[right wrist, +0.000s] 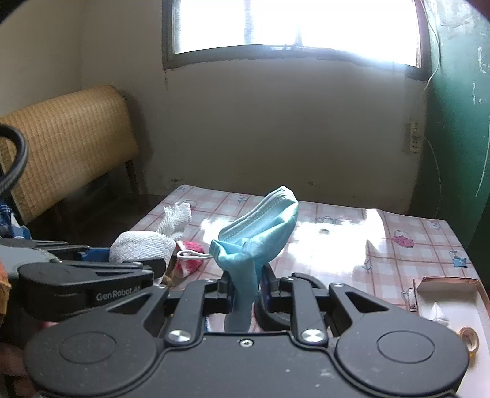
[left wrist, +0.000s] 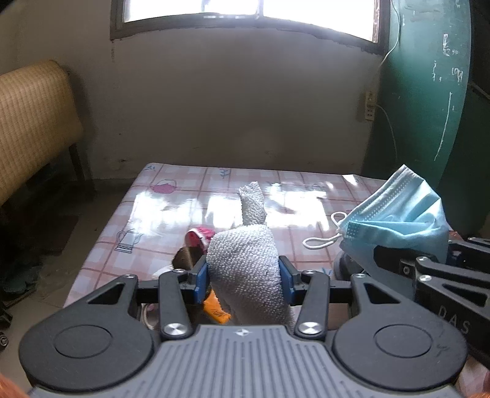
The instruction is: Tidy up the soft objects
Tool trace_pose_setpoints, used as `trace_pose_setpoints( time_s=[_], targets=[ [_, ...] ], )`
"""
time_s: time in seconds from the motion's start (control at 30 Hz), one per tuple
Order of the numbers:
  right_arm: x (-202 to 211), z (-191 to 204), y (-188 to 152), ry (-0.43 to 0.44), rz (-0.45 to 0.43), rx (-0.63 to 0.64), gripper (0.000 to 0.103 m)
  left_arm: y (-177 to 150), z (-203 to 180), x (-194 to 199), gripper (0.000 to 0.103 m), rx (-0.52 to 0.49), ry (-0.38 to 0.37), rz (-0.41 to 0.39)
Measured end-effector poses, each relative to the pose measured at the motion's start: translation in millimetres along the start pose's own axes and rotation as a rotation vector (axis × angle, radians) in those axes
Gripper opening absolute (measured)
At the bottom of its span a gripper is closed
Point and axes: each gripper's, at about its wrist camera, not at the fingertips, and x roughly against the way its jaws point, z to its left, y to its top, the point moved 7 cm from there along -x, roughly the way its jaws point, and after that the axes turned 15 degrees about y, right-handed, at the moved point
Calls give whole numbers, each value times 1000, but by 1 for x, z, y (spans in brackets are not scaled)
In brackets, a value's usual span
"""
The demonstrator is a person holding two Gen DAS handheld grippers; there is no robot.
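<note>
Left tongs: the left tongs are clamped on a white terry cloth, blue pads pressed into both its sides; in the right wrist view they sit at 9 o'clock with the cloth bulging out of them.
White terry cloth: a thick bundle raised above the desk, one end standing up toward 12 o'clock; the lower end hangs down behind the tongs' body.
Right tongs: the right tongs are pinched tight on a blue face mask — the jaws nearly meet around the bunched fabric.
Blue face mask: lifted off the desk, crumpled, its pleated edge rising toward 1 o'clock; a white ear loop dangles toward 9 o'clock. In the left wrist view the mask is at 3 o'clock with the loop drooping to its left.
Other soft things: a pink item lies on the desk just past the cloth at 11 o'clock of the left tongs; something brown and an orange piece show beneath them — I cannot tell what these are.
Desk: covered in a pink checked sheet printed with teapots, glare from the window across its middle.
Box: an open cardboard box sits on the desk at 4 o'clock in the right wrist view.
Room: a woven chair back at 9 o'clock, a green board at 2 o'clock.
</note>
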Motion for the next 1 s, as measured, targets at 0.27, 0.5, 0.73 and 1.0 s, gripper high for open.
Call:
trace_pose_setpoints(
  time_s=[0.27, 0.5, 0.73, 1.0],
  targets=[
    [11, -21, 3, -48, -7, -20, 22, 5, -20, -1, 48, -22, -28, -2],
    [21, -35, 6, -72, -16, -27, 22, 6, -33, -2, 48, -38, -54, -4],
    [26, -51, 8, -94, -21, -34, 22, 8, -50, -2, 48, -54, -70, -8],
    [33, -70, 9, -120, -29, -46, 22, 10, -70, -1, 48, -74, -98, -12]
  ],
)
